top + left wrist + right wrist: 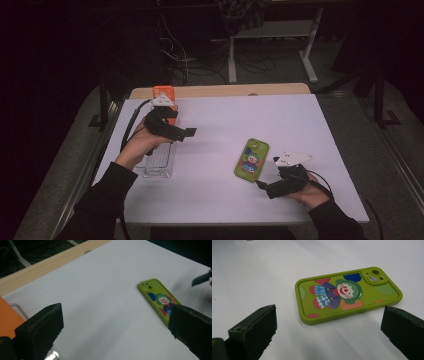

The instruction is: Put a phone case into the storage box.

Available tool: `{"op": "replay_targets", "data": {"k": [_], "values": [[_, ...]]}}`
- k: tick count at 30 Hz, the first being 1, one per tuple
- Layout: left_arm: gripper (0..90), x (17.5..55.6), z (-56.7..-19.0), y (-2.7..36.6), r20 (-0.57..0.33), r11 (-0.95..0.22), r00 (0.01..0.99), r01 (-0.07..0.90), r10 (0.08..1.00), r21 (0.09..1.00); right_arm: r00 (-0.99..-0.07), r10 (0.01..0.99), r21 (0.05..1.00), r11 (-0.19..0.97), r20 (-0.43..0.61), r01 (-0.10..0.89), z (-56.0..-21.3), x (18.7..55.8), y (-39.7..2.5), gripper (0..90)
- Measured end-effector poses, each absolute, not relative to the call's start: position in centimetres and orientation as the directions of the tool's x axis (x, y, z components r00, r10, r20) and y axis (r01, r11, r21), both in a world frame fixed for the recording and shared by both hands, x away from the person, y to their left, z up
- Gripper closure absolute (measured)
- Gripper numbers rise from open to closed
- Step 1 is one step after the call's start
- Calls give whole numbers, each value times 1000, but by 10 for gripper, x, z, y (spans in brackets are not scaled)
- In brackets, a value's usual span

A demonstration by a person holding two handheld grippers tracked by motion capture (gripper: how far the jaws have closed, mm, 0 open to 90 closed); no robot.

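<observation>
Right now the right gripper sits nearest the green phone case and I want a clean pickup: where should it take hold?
Probably across the two long edges of the green phone case, near mid-length, coming from the person's side with the open right gripper. It lies flat, picture side up, on the white table, and its raised rim gives the jaws straight parallel sides.

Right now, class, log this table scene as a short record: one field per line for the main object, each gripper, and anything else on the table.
Main object: green phone case with a clown picture, lying flat, camera cutout up
Surface: white table
Right gripper: jaws open, near the case, not touching
Left gripper: jaws open, above the table, holding nothing
Other items: clear plastic tray under the left hand; orange object beyond it
</observation>
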State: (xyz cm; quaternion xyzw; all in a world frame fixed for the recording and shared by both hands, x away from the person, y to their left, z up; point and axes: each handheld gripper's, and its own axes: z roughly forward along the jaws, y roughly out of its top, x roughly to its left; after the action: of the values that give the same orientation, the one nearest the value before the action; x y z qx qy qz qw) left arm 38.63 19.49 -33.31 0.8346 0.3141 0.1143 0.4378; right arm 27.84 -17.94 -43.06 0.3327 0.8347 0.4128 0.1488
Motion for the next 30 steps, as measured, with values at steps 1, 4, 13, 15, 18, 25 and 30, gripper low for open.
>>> {"op": "replay_targets", "data": {"k": [1, 4, 13, 15, 18, 25, 30], "values": [[0, 383, -336, 193, -90, -419, 780, 425, 619, 803, -734, 678, 786, 436, 33, 438, -431, 278, -179, 0], [0, 373, -344, 186, -102, -428, 795, 425, 598, 798, -735, 677, 782, 441, 32, 440, -431, 279, -179, 0], [0, 345, -369, 163, -96, -469, 837, 393, 539, 791, -737, 675, 786, 436, 35, 438, -430, 278, -180, 0], [0, 340, -373, 159, -84, -481, 845, 379, 528, 791, -737, 675, 786, 436, 36, 439, -430, 278, -179, 0], [0, 331, -384, 157, -81, -501, 857, 372, 509, 781, -739, 673, 782, 441, 37, 440, -429, 277, -178, 0], [0, 312, -404, 157, -69, -505, 856, 366, 513, 782, -737, 674, 781, 437, 44, 446, -427, 279, -177, 0], [0, 304, -412, 155, -21, -546, 864, 336, 502, 768, -730, 681, 777, 429, 57, 461, -422, 281, -176, 0]]}}
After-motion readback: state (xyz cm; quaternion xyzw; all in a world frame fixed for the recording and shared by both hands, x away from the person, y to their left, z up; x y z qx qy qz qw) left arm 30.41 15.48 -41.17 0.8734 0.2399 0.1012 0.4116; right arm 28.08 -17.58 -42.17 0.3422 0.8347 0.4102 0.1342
